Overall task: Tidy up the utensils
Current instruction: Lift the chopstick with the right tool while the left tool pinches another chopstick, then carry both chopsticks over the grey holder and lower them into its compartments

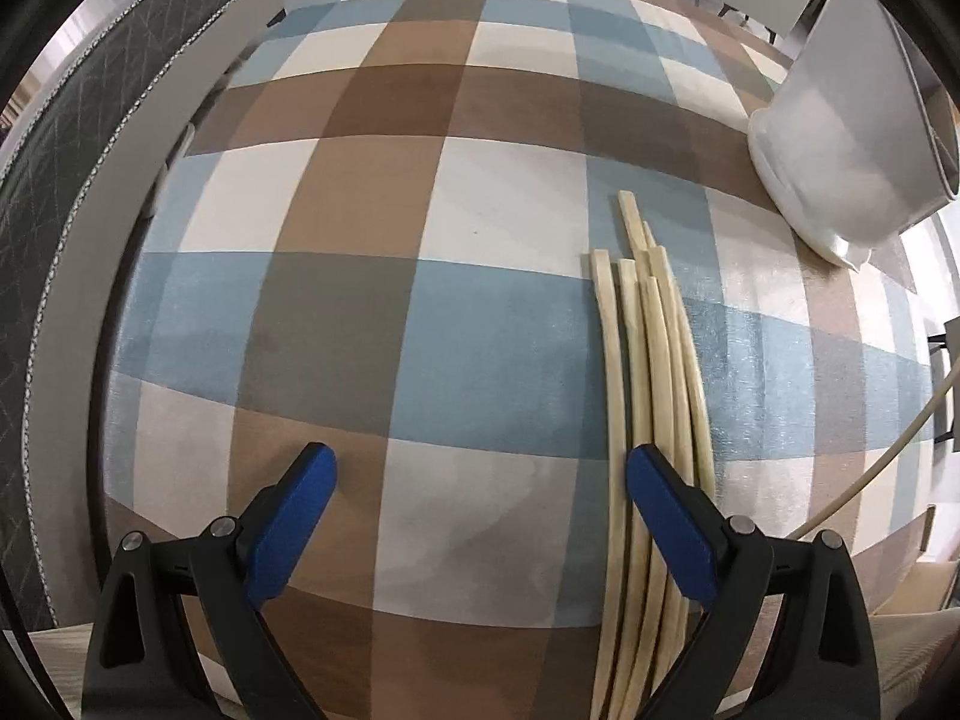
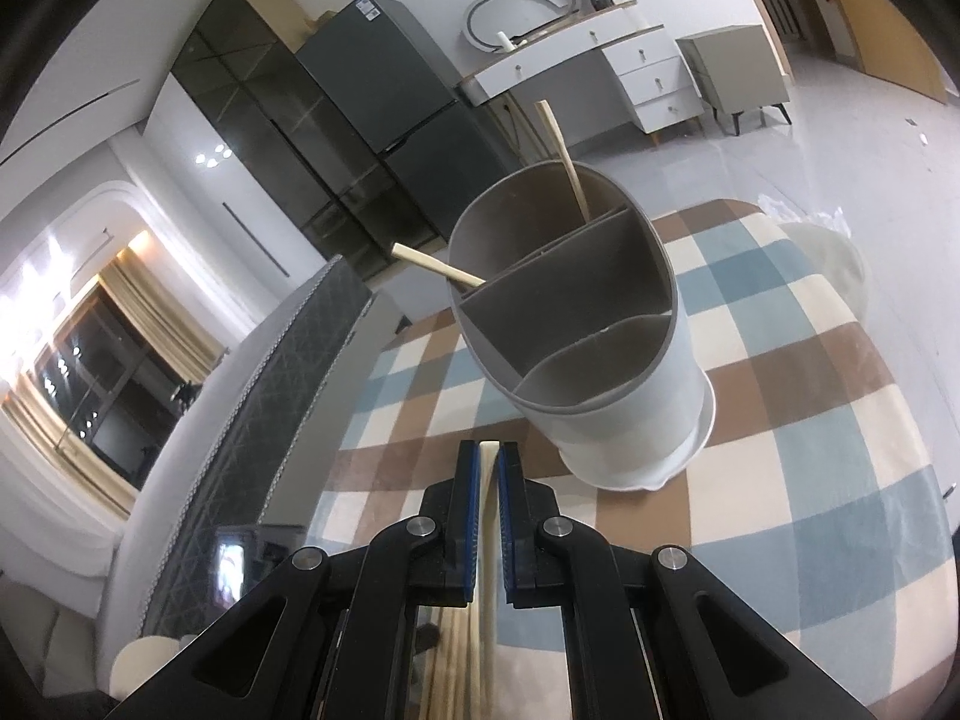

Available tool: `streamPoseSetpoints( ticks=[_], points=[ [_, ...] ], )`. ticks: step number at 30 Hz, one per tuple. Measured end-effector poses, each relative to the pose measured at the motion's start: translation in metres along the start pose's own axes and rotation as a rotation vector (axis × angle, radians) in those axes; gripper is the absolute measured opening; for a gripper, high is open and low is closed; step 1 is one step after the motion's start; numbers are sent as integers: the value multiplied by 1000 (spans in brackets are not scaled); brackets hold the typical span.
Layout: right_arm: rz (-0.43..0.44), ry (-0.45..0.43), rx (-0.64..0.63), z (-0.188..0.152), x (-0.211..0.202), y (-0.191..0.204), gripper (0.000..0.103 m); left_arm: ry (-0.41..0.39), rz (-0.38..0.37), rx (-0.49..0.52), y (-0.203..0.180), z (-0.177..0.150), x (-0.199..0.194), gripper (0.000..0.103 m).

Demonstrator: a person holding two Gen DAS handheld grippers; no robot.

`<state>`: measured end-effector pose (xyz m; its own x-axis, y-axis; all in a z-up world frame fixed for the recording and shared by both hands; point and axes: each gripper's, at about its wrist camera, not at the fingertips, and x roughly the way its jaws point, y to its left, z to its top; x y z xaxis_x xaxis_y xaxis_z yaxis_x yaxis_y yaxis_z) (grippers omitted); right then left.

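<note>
Several pale wooden chopsticks (image 1: 651,360) lie side by side on the checked cloth, running from the bottom of the left wrist view toward the white utensil holder (image 1: 840,138) at the upper right. My left gripper (image 1: 480,468) hangs open above the cloth, its right finger over the bundle, nothing between the pads. In the right wrist view my right gripper (image 2: 489,462) is shut on one chopstick (image 2: 487,528), just in front of the holder (image 2: 600,360). The holder has grey divided compartments; two chopsticks (image 2: 564,156) stand in its far compartment.
The checked cloth (image 1: 360,300) covers a round table. A dark quilted chair back (image 1: 54,240) stands along the left. A pale cable (image 1: 888,456) crosses the right edge. Beyond the table are a fridge (image 2: 390,90), white drawers (image 2: 630,72) and a grey floor.
</note>
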<state>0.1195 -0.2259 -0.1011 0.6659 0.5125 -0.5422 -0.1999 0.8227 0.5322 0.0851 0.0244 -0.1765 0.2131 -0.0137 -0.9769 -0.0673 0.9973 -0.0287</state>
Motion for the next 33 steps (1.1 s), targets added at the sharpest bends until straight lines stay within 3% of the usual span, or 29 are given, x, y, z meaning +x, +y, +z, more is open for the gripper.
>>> streamPoseSetpoints(
  ticks=[6, 9, 12, 15, 17, 20, 24, 33],
  points=[
    [0, -4, -10, 0, 0, 4, 5, -11, 22, 14, -5, 2, -4, 93],
    [-2, -2, -17, 0, 2, 7, 5, -16, 13, 6, -5, 9, -5, 85],
    [-3, -5, -25, 1, 2, 8, 5, -25, 8, 26, -13, 33, -6, 67],
    [-2, -11, -24, 2, 1, 6, 5, -26, 0, 63, -24, 48, -6, 44],
    [-2, -12, -24, 3, 0, 5, 5, -30, -8, 93, -31, 55, -6, 21],
    [-2, -16, -29, 5, -1, 4, 5, -20, -33, 97, -33, 64, -5, 3],
    [-5, -20, -46, 5, -4, 5, 5, -19, -106, 3, -20, 70, -8, 2],
    [-21, -58, -128, -8, -30, 26, 5, -306, -187, -19, -15, 42, -84, 2]
  ],
)
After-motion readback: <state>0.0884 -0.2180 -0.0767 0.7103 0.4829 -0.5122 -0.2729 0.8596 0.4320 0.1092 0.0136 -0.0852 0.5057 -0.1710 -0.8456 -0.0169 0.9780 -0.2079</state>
